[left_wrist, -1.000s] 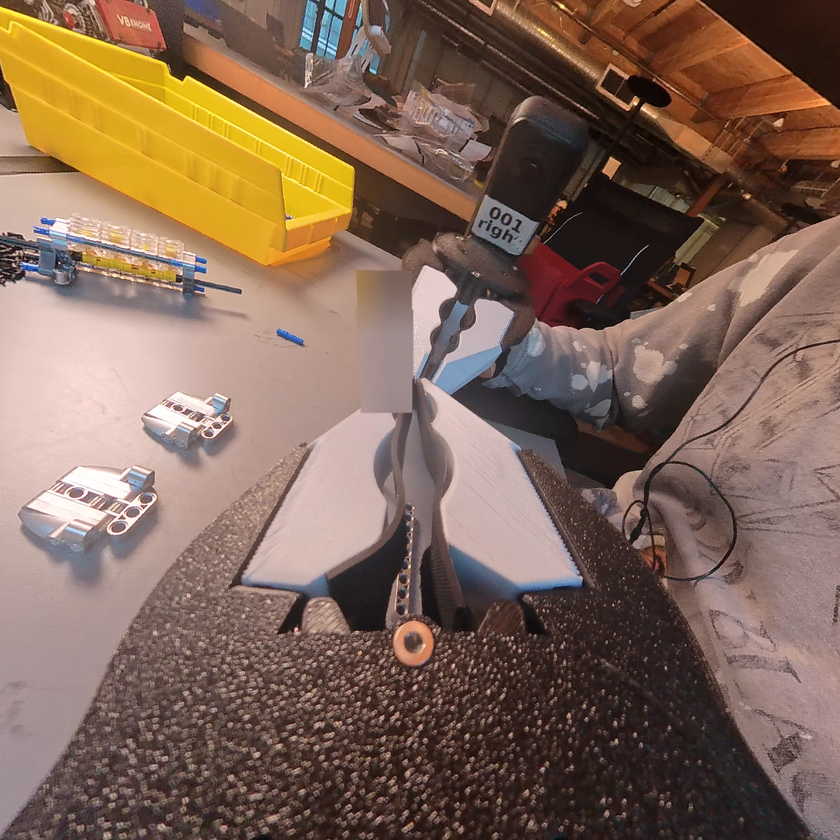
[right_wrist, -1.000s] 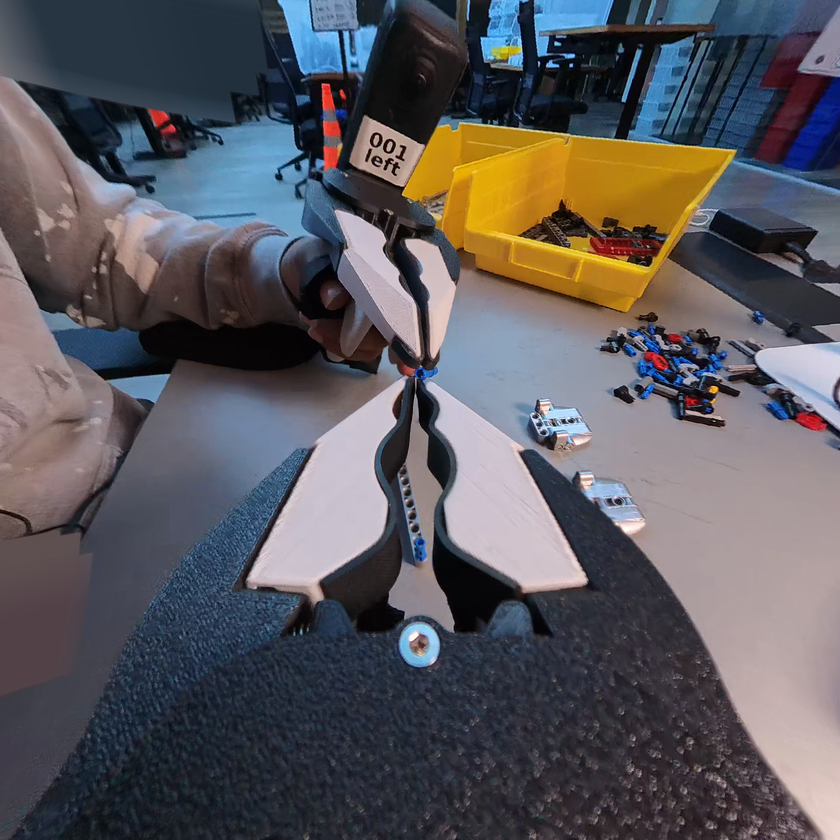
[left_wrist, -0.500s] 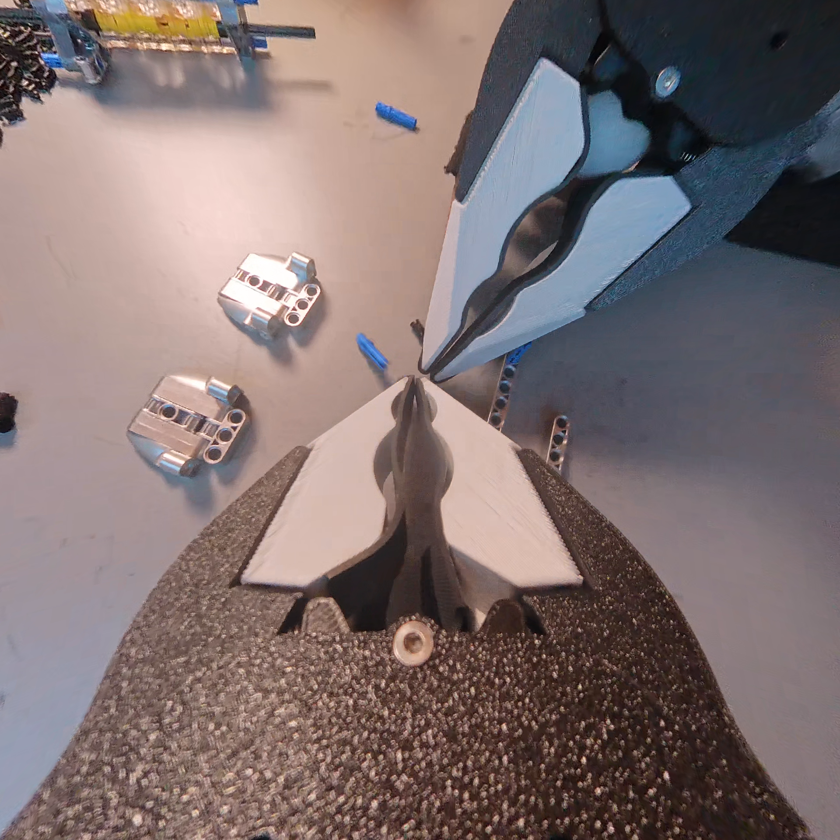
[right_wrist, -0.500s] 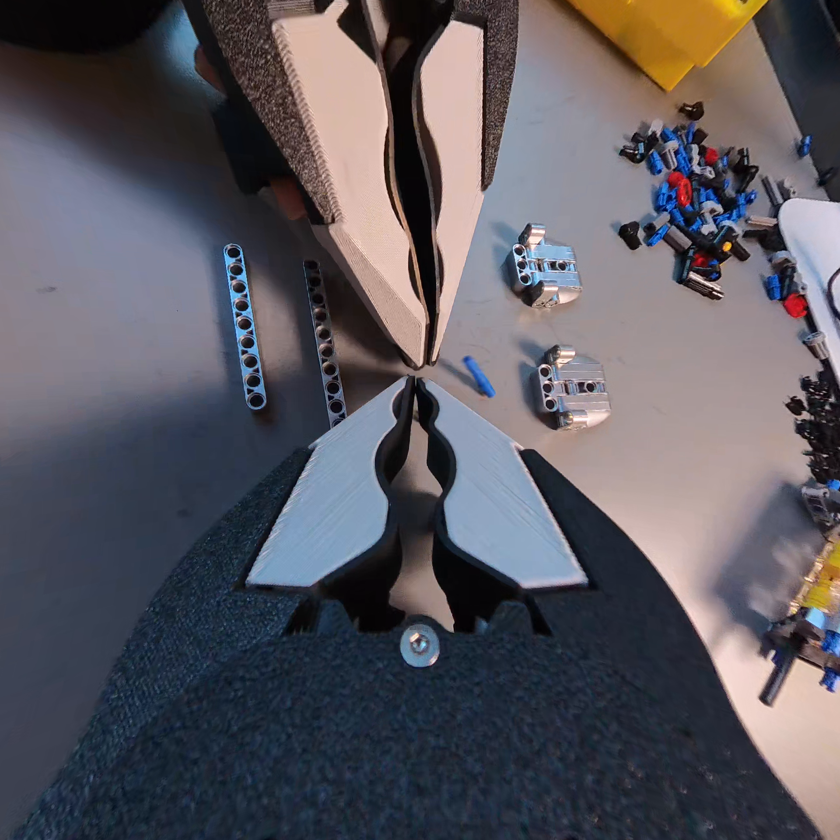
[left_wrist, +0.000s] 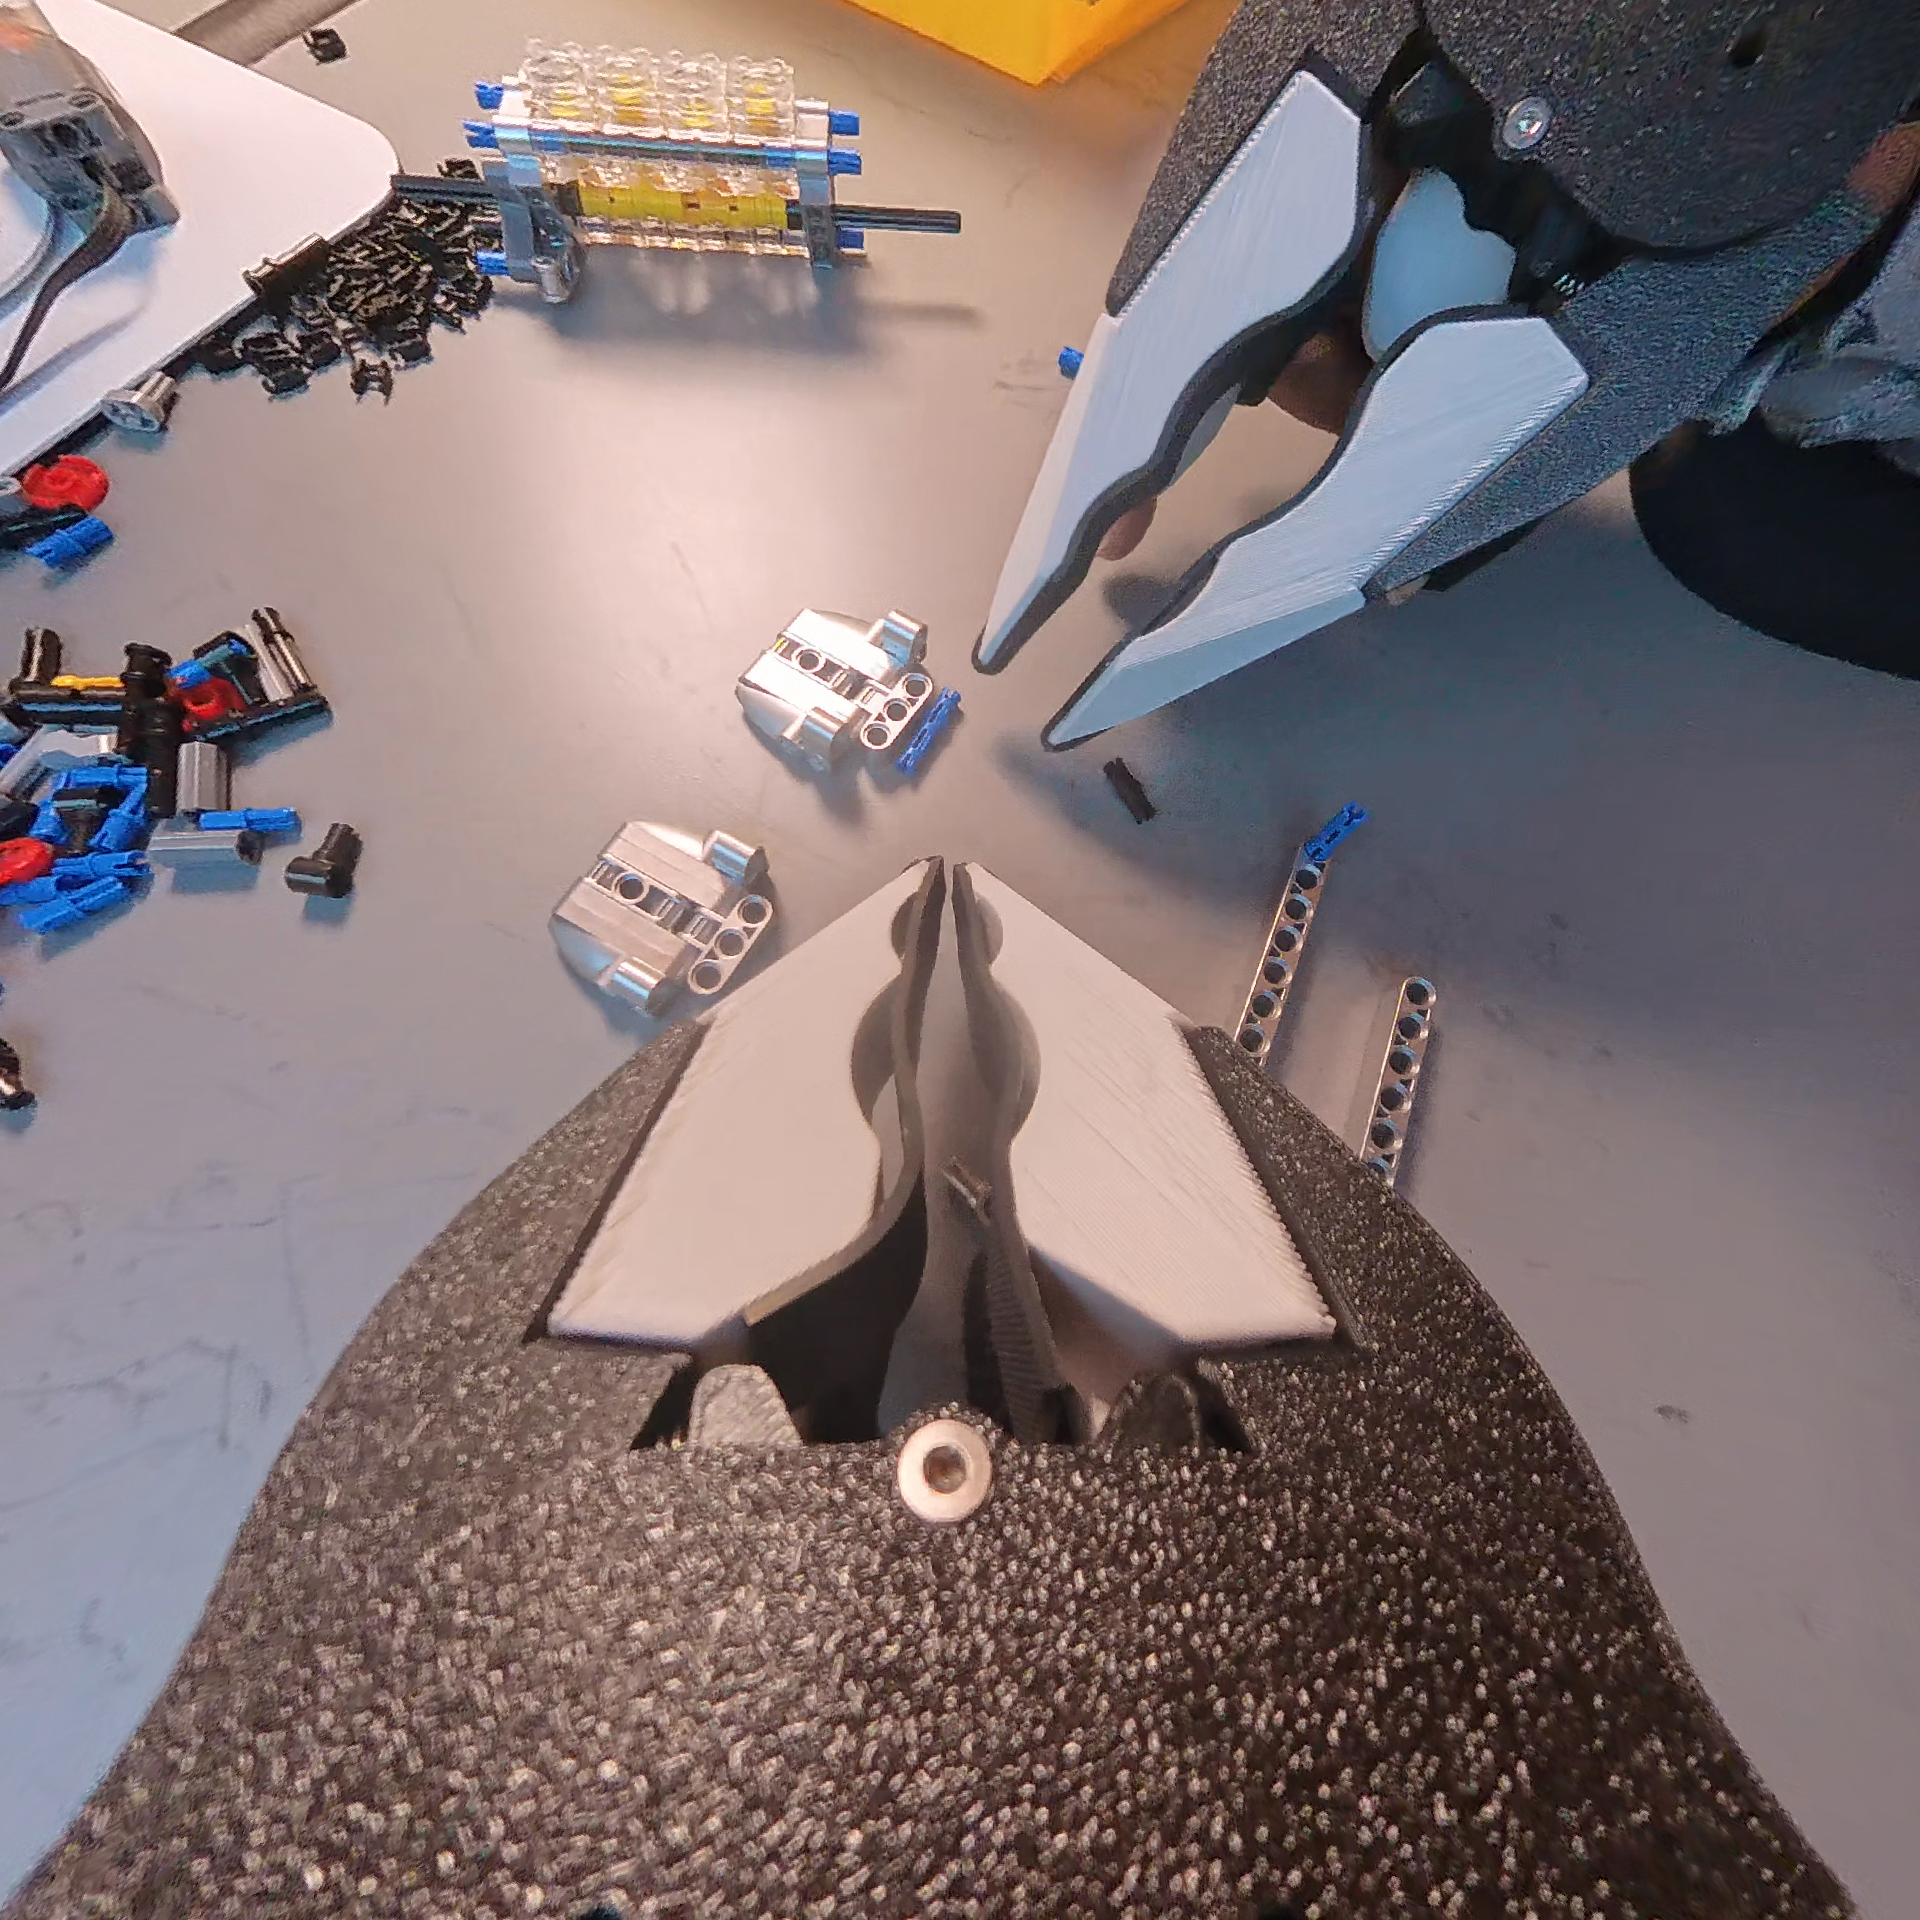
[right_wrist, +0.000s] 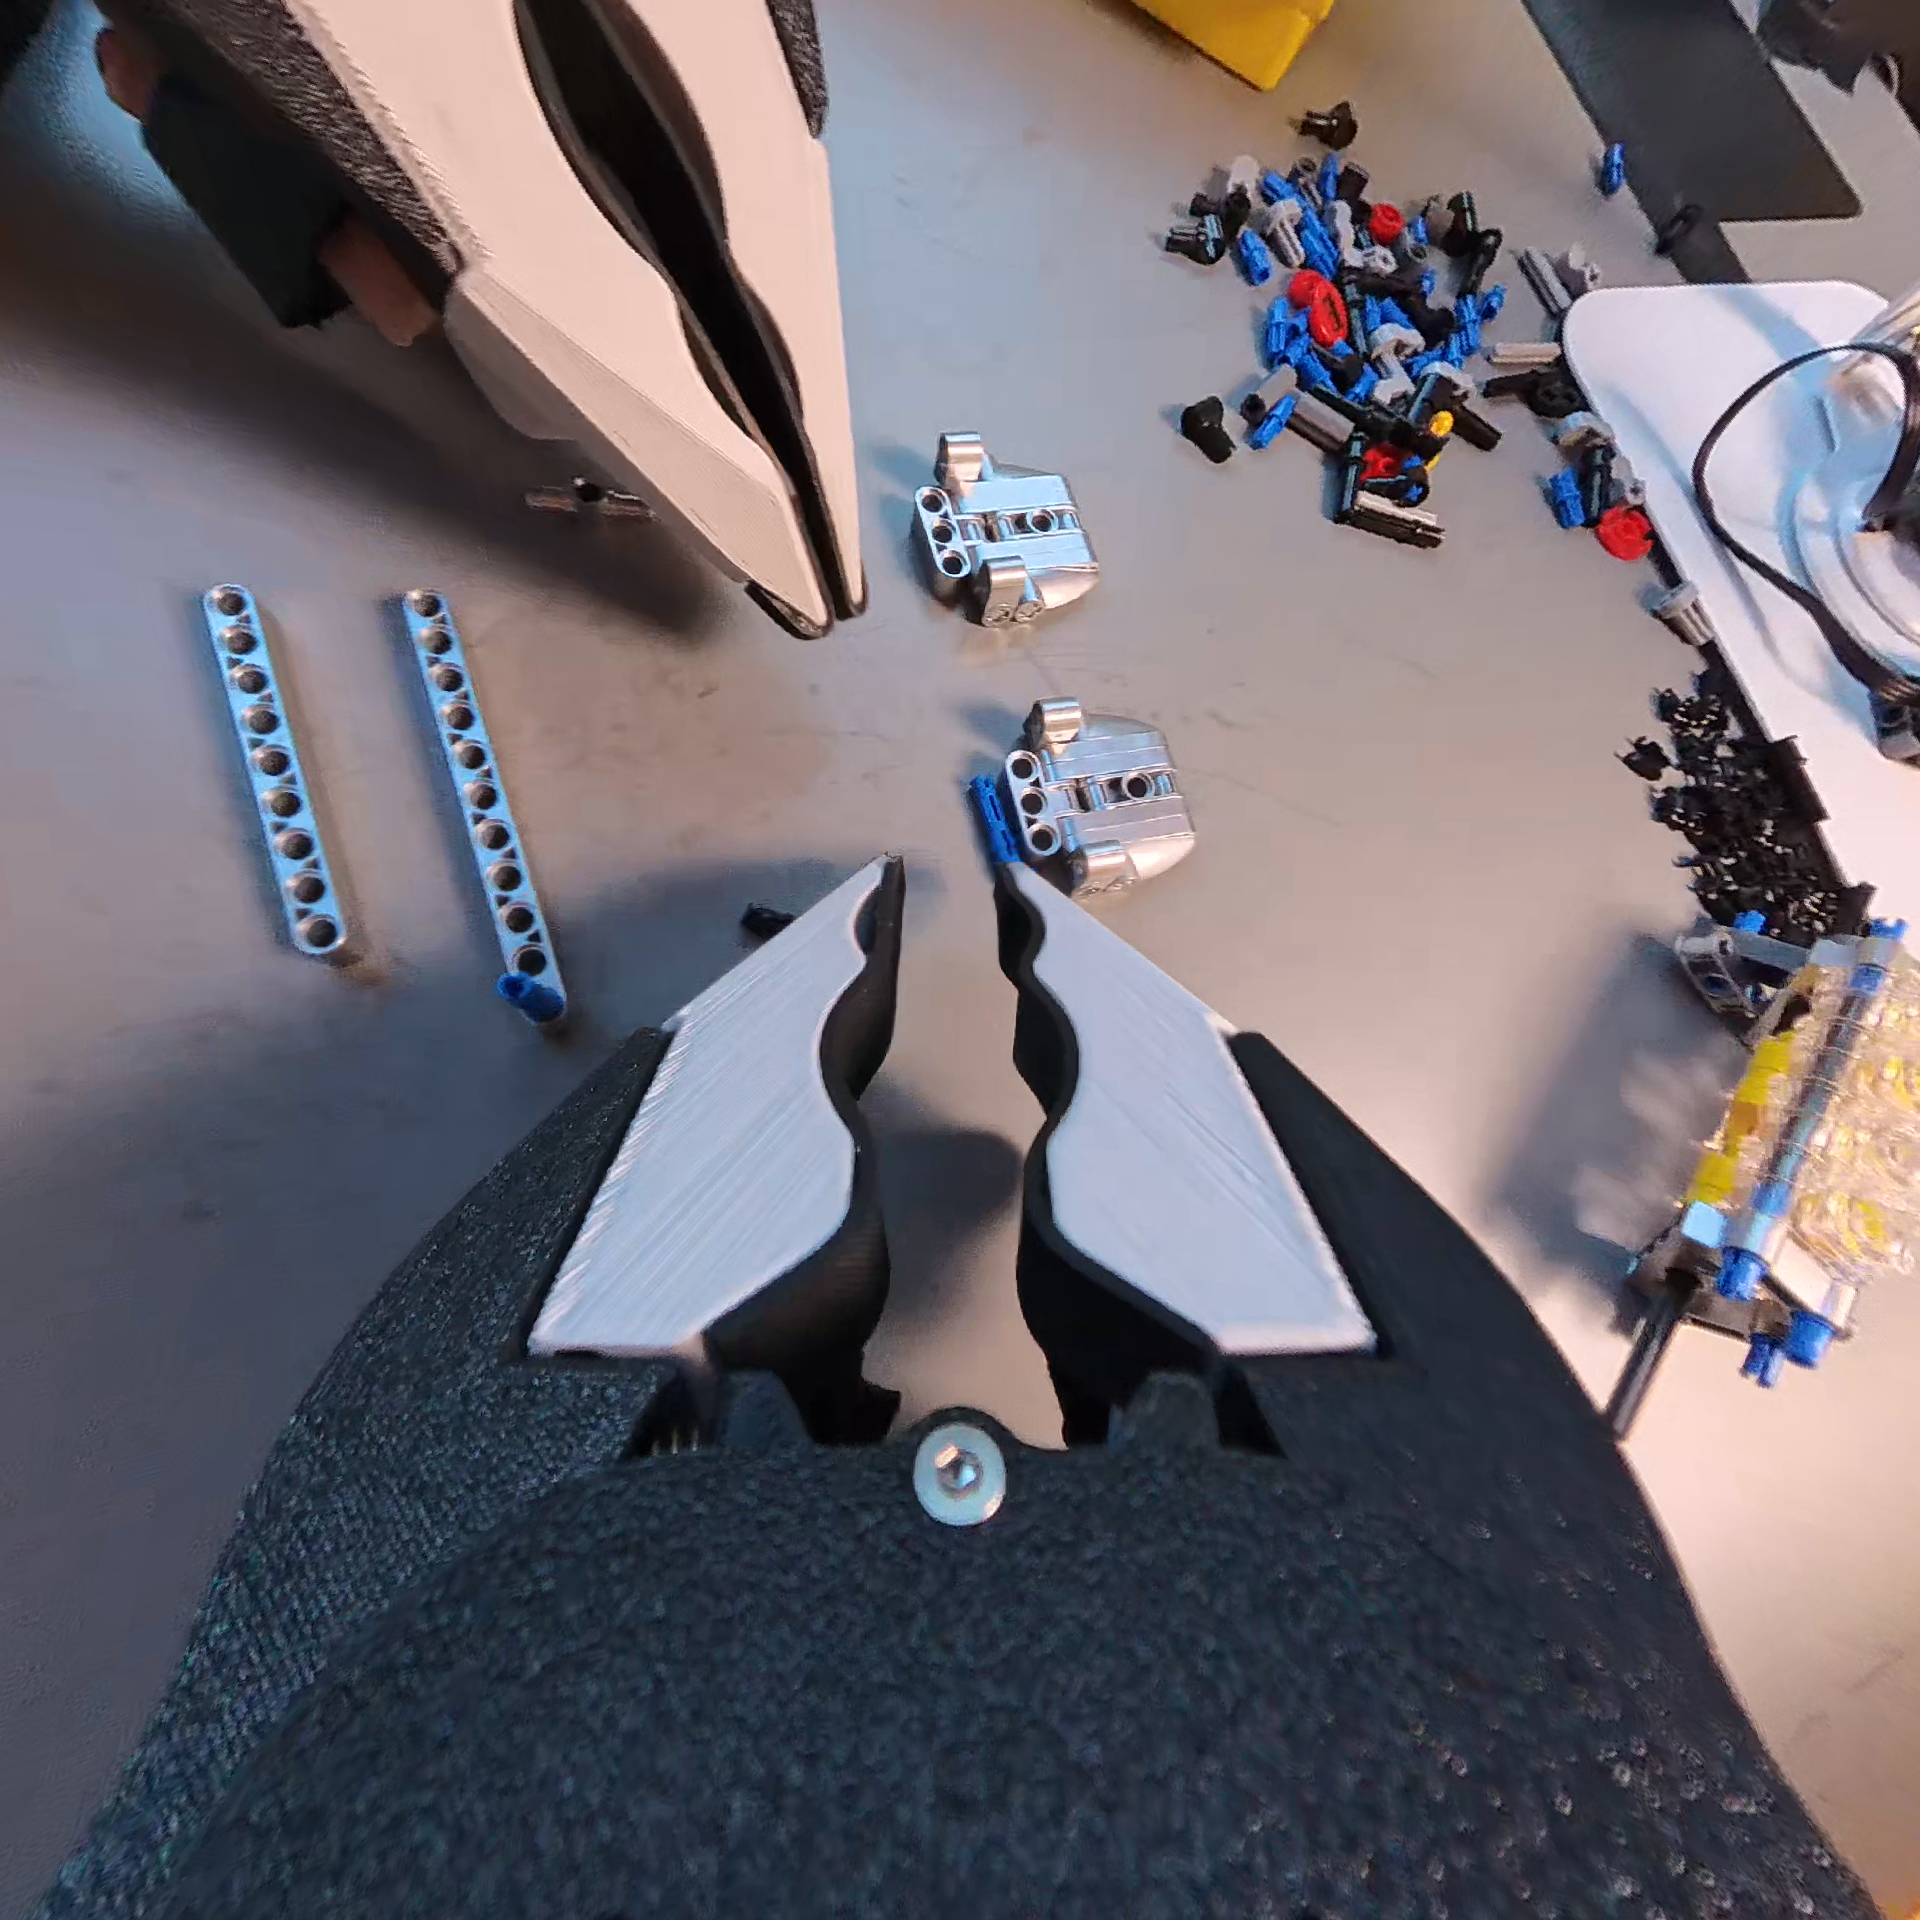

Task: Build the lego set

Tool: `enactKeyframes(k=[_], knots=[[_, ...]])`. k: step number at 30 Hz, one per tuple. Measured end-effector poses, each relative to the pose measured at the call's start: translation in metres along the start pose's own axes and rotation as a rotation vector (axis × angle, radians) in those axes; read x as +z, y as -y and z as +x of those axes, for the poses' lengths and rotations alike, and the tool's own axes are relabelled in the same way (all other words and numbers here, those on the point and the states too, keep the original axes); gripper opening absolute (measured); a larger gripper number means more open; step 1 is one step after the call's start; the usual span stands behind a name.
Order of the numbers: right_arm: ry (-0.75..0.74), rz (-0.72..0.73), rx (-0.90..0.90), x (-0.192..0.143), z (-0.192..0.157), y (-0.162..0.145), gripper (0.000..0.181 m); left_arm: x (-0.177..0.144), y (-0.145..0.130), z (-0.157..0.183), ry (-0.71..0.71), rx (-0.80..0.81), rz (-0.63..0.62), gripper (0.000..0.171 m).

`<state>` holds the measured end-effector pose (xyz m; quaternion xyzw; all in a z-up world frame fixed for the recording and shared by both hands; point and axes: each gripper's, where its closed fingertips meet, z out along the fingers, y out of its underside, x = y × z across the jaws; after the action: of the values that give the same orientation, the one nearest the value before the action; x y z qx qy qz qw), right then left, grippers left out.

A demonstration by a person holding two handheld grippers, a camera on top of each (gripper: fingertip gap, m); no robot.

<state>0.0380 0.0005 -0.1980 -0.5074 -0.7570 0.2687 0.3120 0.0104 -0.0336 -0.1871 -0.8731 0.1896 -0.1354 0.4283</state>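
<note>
text: none legible | labels: none in view | numbers: none | signs: none | both wrist views checked

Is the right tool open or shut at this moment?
Open. In its own view the right tool shows bare table between its fingertips, with nothing held. The left wrist view shows the same tool with its tips apart above a black pin.

The left gripper [left_wrist: 943,864] points downward with fingertips pressed together, the right gripper [right_wrist: 948,871] parted.

right gripper [right_wrist: 945,873]: fingers apart, empty | nearest: blue pin [right_wrist: 989,816] touching silver panel [right_wrist: 1096,805]
</note>
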Motion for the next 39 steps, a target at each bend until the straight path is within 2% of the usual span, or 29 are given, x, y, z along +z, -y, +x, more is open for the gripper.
enactKeyframes(k=[5, 12, 16, 24, 28, 31, 34, 39], knots=[[0.070, -0.021, 0.097, 0.007, 0.007, 0.003, 0.016, -0.004, 0.000, -0.006, 0.010, -0.031, 0.023, 0.002], [0.141, -0.146, 0.042, 0.012, -0.003, -0.004, 0.009, -0.013, -0.001, -0.011, 0.019, -0.077, 0.048, 0.004], [0.126, -0.141, 0.065, 0.014, 0.001, 0.000, 0.014, -0.017, -0.003, -0.012, 0.016, -0.095, 0.053, 0.005], [0.245, -0.196, -0.011, 0.008, -0.006, -0.002, 0.016, -0.019, -0.008, -0.011, 0.014, -0.090, 0.042, 0.005], [0.300, -0.161, -0.018, 0.011, -0.019, 0.006, 0.016, -0.020, -0.009, -0.011, 0.017, -0.083, 0.041, 0.005], [0.298, -0.111, -0.047, 0.014, -0.021, 0.013, 0.019, -0.020, -0.010, -0.011, 0.021, -0.080, 0.039, 0.005], [0.270, -0.059, -0.003, 0.007, -0.009, 0.021, 0.018, -0.022, -0.011, -0.011, 0.025, -0.077, 0.039, 0.005], [0.209, -0.134, -0.018, 0.008, 0.005, 0.000, 0.017, -0.023, -0.010, -0.011, 0.023, -0.076, 0.044, 0.005]])
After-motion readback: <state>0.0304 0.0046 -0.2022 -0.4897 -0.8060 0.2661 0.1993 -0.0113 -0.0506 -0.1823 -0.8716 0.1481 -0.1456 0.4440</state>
